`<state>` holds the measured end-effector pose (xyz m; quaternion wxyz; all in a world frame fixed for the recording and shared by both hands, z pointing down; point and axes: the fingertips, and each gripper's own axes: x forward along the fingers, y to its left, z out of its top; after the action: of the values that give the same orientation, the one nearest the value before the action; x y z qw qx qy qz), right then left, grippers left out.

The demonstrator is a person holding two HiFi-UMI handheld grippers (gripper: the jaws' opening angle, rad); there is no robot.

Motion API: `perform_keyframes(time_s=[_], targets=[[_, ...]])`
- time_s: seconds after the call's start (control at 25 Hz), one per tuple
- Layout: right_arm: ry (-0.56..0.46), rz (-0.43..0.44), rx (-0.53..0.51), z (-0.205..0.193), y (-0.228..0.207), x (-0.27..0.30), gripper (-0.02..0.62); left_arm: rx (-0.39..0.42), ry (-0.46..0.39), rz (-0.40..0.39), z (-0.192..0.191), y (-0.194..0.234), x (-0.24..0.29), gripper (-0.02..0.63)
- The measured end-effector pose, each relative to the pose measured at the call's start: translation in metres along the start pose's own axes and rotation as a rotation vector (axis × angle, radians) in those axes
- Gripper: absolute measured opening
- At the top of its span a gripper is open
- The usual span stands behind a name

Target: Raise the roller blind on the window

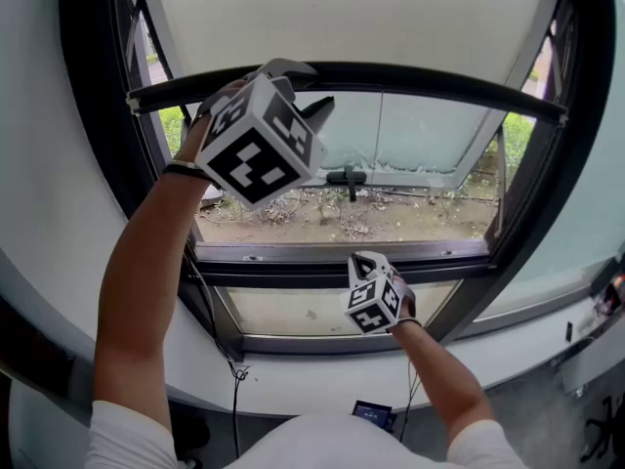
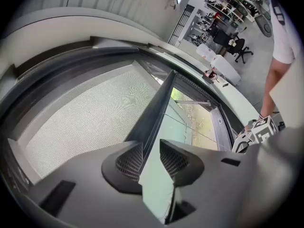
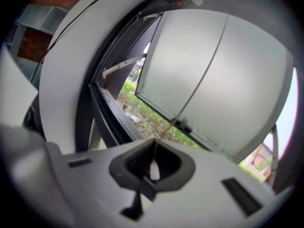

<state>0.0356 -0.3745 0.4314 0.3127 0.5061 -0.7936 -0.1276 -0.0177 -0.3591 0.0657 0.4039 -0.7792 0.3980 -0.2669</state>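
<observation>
Starting with the left gripper (image 2: pixel 151 150): its jaws stood narrowly apart, with the dark bottom bar (image 2: pixel 159 103) of the roller blind (image 2: pixel 95 113) running down between them. The bar lay against the left pad (image 2: pixel 129 163), and a strip of pale glass showed between the bar and the right pad. In the head view this gripper was raised on an extended arm (image 1: pixel 146 262) to the bar's left end, its marker cube facing the camera.

The right gripper (image 3: pixel 152 171) was observed with its jaws closed together on a thin cord (image 3: pixel 153 152); a small white piece of that cord sat between the pads. In the head view this gripper was held low, in front of the lower window frame (image 1: pixel 293 252) and well apart from the left one.

The blind was found partly up. Its mesh fabric covered the upper part of the opening, and the bar crossed the window above the middle. Below the bar an outward-tilted frosted pane (image 1: pixel 430 130) with a dark handle (image 1: pixel 347 176) was visible, and beyond it bare soil and grass (image 1: pixel 391 218). A loose black cable (image 1: pixel 232 369) hung below the frame at the left, against the white wall (image 1: pixel 59 164).
</observation>
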Motion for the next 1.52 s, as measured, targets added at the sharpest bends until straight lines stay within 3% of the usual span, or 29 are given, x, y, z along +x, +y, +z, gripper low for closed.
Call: perform_keyframes(time_s=[0.52, 0.76, 1.12, 1.52], targets=[[-0.02, -0.034, -0.071, 0.01, -0.006, -0.021, 0.021, -0.016, -0.055, 0.085, 0.013, 0.018, -0.007, 0.121], [-0.017, -0.03, -0.079, 0.017, -0.009, -0.026, 0.021, -0.11, -0.146, 0.115, 0.024, 0.029, -0.017, 0.121], [-0.021, -0.032, -0.097, 0.031, -0.015, -0.04, 0.023, -0.183, -0.255, 0.163, 0.046, 0.03, -0.045, 0.121], [-0.056, -0.074, -0.11, 0.044, -0.024, -0.045, 0.023, -0.343, -0.359, 0.194, 0.021, -0.002, -0.062, 0.121]])
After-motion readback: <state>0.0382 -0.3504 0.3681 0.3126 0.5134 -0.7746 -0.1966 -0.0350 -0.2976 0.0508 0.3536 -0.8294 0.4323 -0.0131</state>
